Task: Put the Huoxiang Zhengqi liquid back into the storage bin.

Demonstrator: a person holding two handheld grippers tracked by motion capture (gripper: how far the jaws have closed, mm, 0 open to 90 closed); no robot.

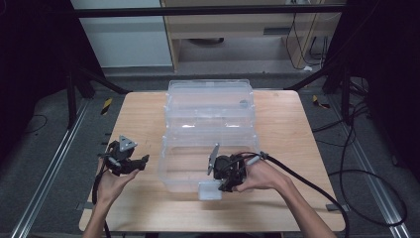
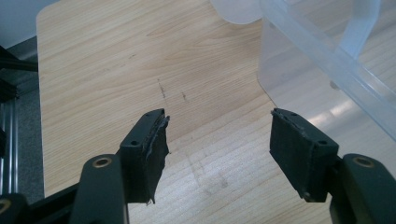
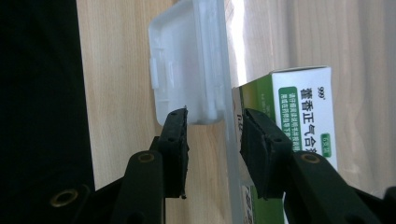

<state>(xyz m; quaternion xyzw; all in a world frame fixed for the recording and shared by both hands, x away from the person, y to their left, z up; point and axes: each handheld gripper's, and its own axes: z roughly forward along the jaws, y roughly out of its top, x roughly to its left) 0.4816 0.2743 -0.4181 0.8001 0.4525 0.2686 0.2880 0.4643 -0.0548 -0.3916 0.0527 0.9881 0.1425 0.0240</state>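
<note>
At the near edge of the surface (image 1: 148, 208) we see the right gripper (image 1: 229, 184) set against the front wall of the clear bin (image 1: 208, 148); in its own view the jaws straddle that wall beside the latch (image 3: 187, 70), one jaw outside near the latch, the other inside the bin, just before a green-and-white box (image 3: 299, 121); the gap is narrow, and we cannot tell whether the pads already press on the wall. The latch hangs from the bin's front rim, over the wood. The bin stands at the middle of the surface, its lid (image 1: 210, 96) folded back behind it.

To the left of the bin, the left gripper (image 1: 141, 161) rests in the hand (image 1: 111, 181), well apart from the right one; its jaws stand wide with nothing between them, bare wood below, and the bin's corner (image 2: 299, 60) just beyond the right-hand pad (image 2: 299, 149).
</note>
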